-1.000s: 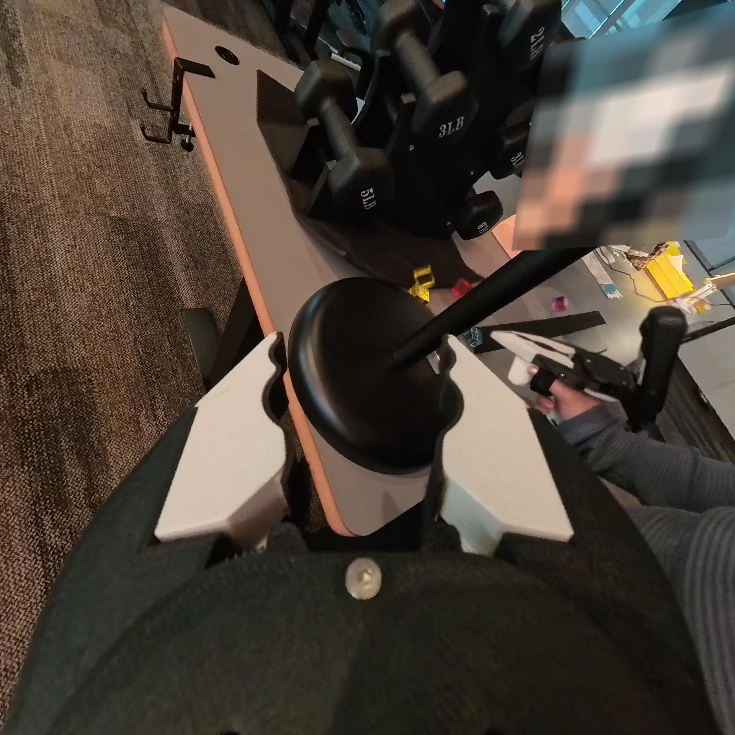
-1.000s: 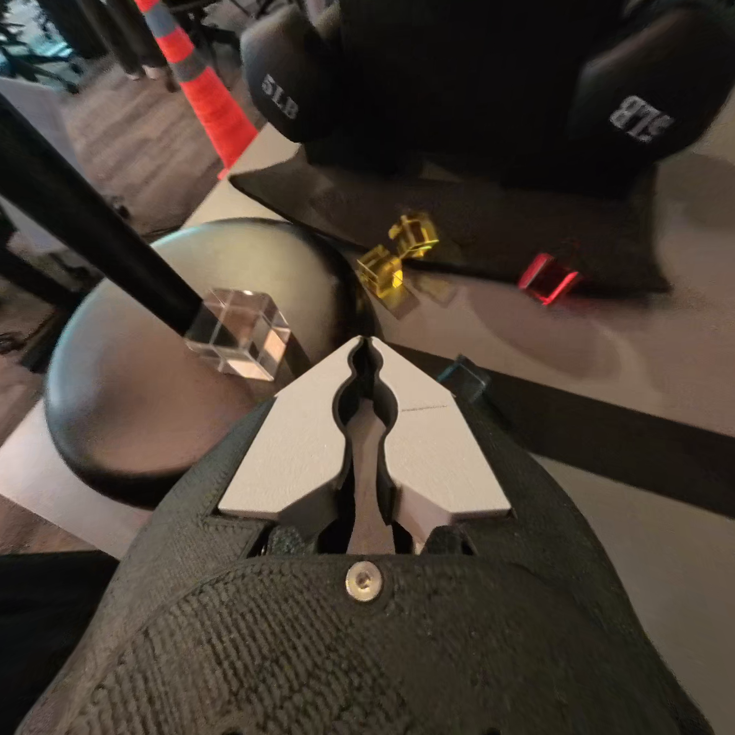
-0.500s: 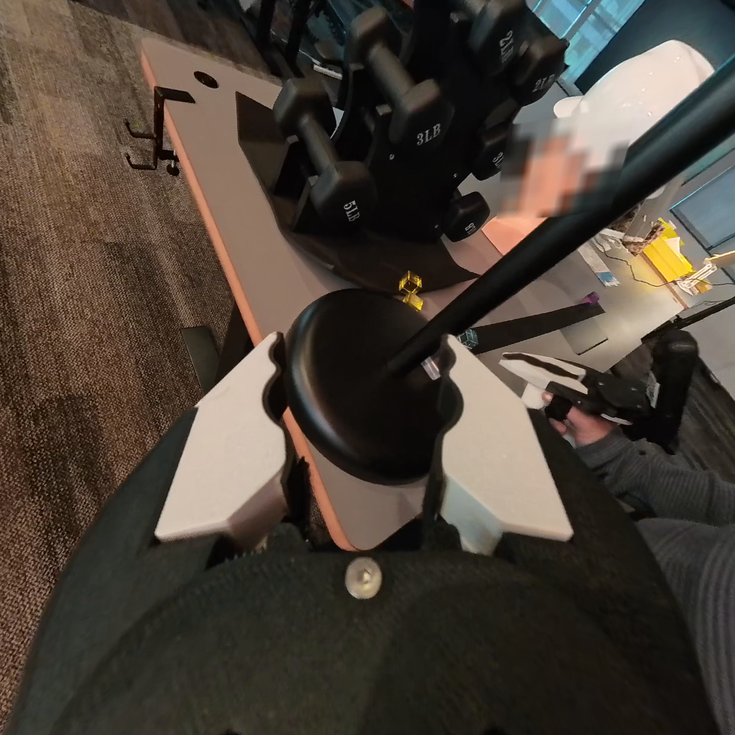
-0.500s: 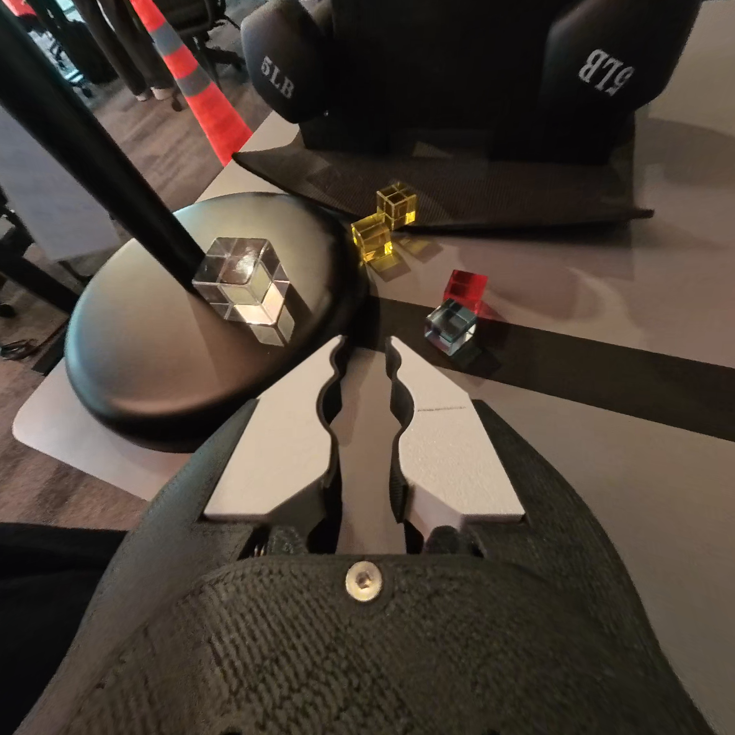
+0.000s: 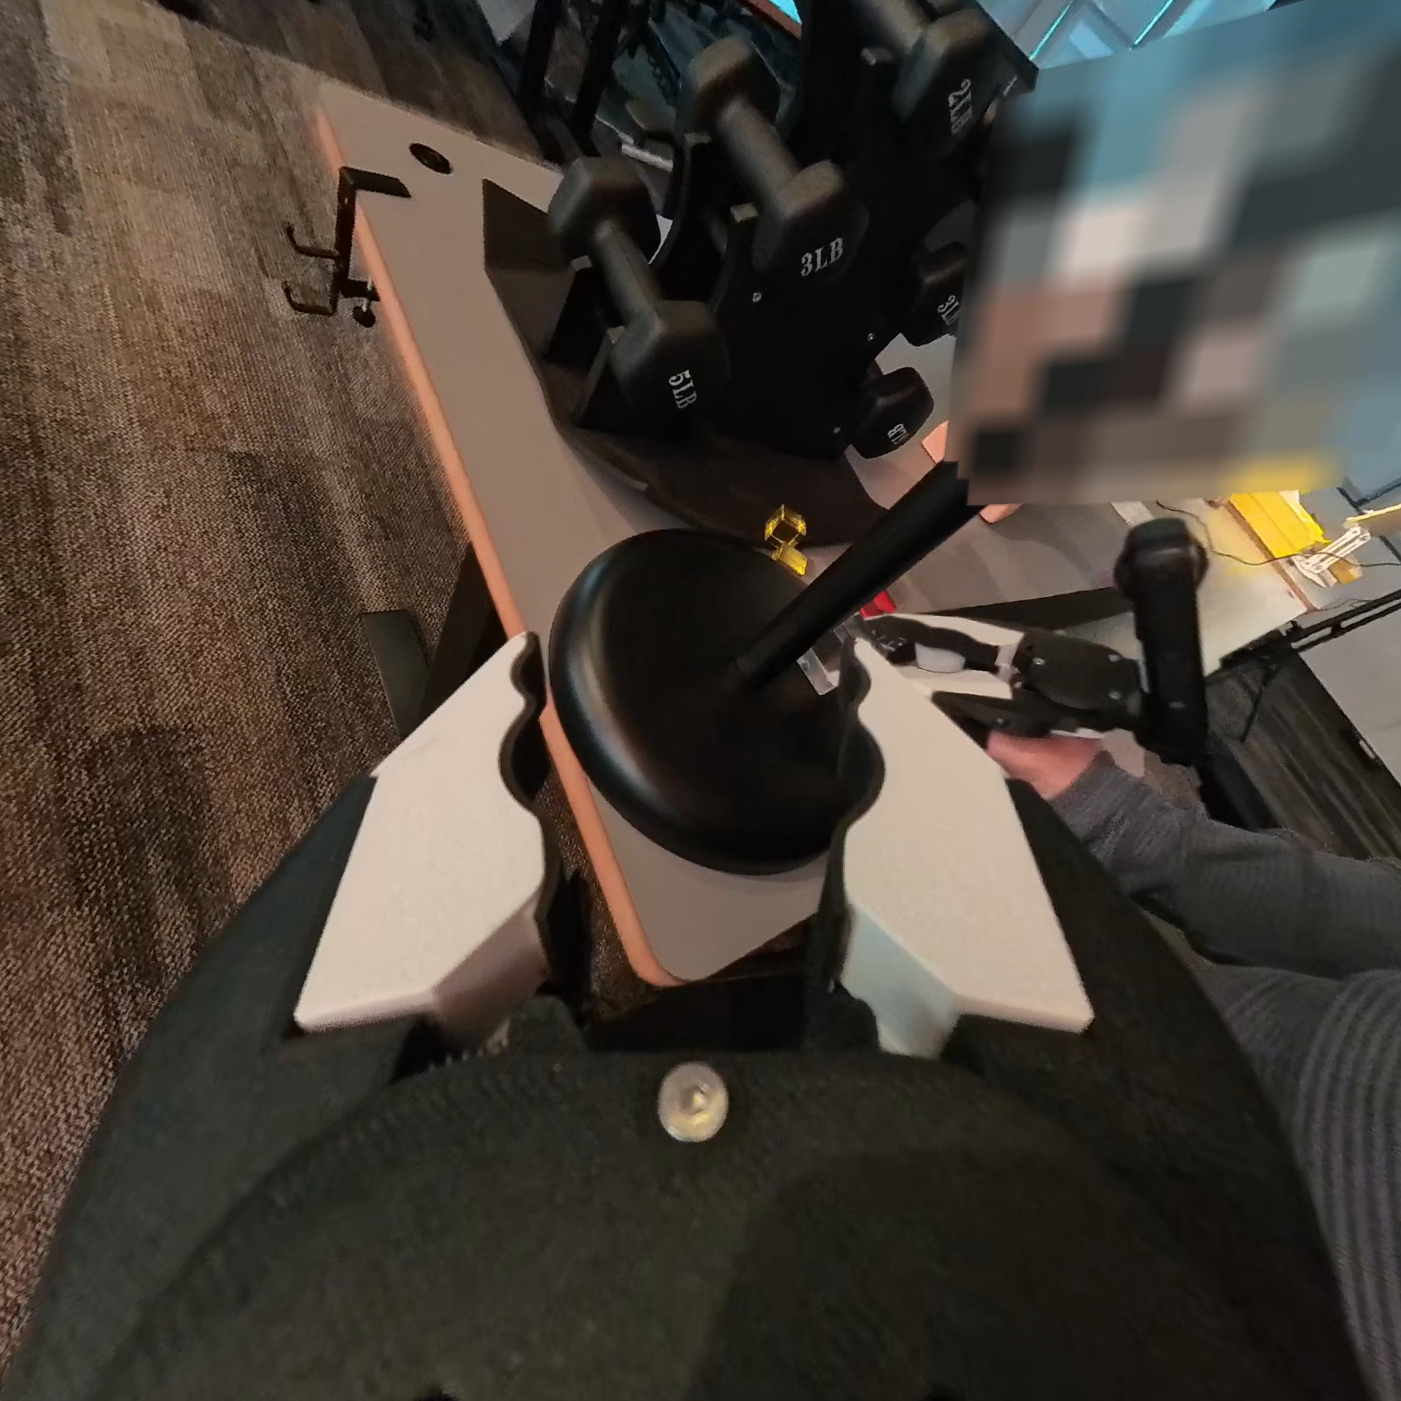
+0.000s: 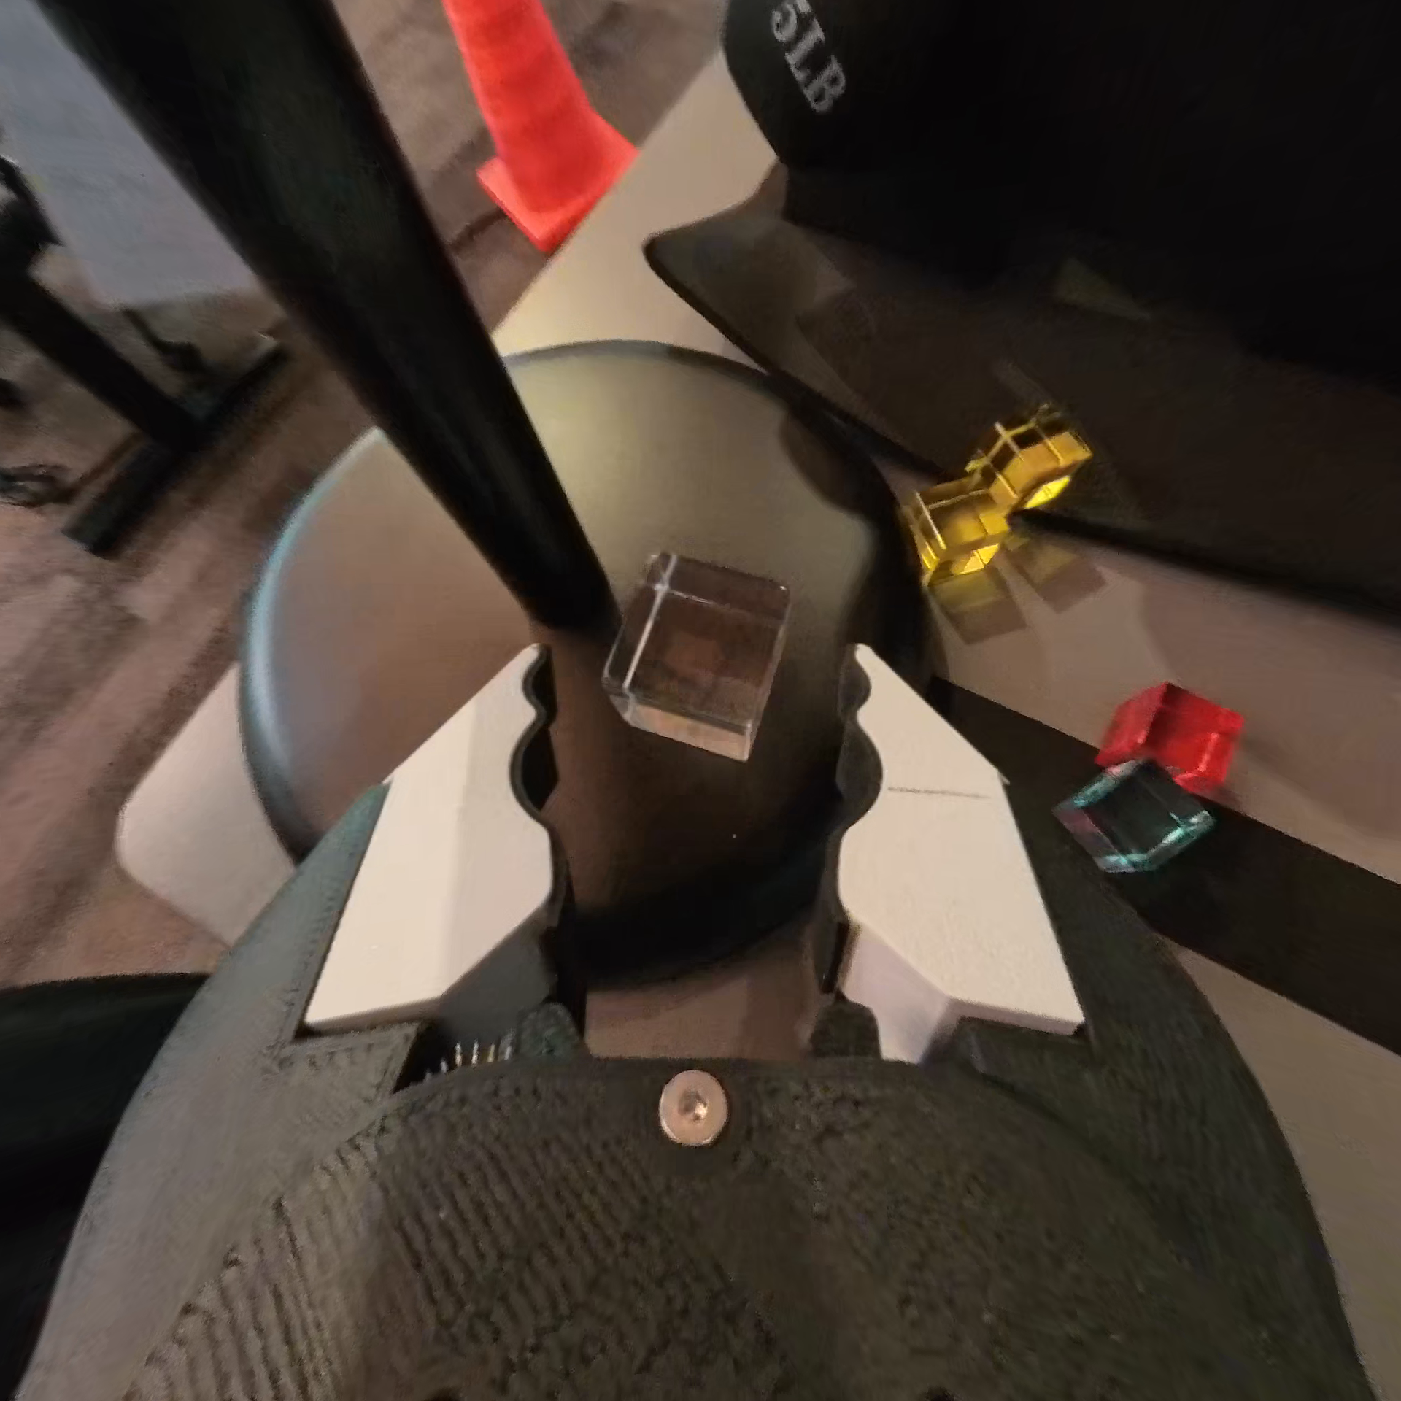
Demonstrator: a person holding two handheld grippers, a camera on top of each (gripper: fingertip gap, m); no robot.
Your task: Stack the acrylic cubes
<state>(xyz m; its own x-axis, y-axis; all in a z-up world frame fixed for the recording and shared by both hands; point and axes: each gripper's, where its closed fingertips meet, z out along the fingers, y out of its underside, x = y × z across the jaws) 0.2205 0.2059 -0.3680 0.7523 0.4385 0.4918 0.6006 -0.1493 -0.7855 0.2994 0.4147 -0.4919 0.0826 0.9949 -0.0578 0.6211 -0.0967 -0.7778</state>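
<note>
- Reading the writing first: your only legible marks are white weight stamps on the black dumbbells (image 5: 667, 333) racked at the far side of the surface (image 5: 485, 364); nothing else in reach carries writing you can make out.
- Your left claw (image 5: 694, 682) stands wide, its white fingers (image 5: 455, 826) either side of the round black base (image 5: 682, 720) at the near corner of the surface, with a gap showing beside the left finger; it grips nothing.
- Your right claw (image 6: 694, 686) is also spread wide and grips nothing. A clear cube (image 6: 697, 656) rests on the black base (image 6: 394, 644) between the fingertips, apart from both pads.
- A black pole (image 6: 379, 318) rises from the base just left of the clear cube, touching or nearly touching it, and crosses the left part of your right view.
- Two yellow cubes (image 6: 985, 500) sit to the right of the base, at the edge of the dark mat (image 6: 872, 333) under the dumbbell rack.
- A red cube (image 6: 1171, 731) and a blue-tinted cube (image 6: 1133, 815) lie together farther right, the blue one on a black strip (image 6: 1251, 910) across the surface.
- An orange cone (image 6: 542, 114) stands on the carpet beyond the far edge.
- In the left view your right claw (image 5: 902, 652) comes in from the right beside the pole.
</note>
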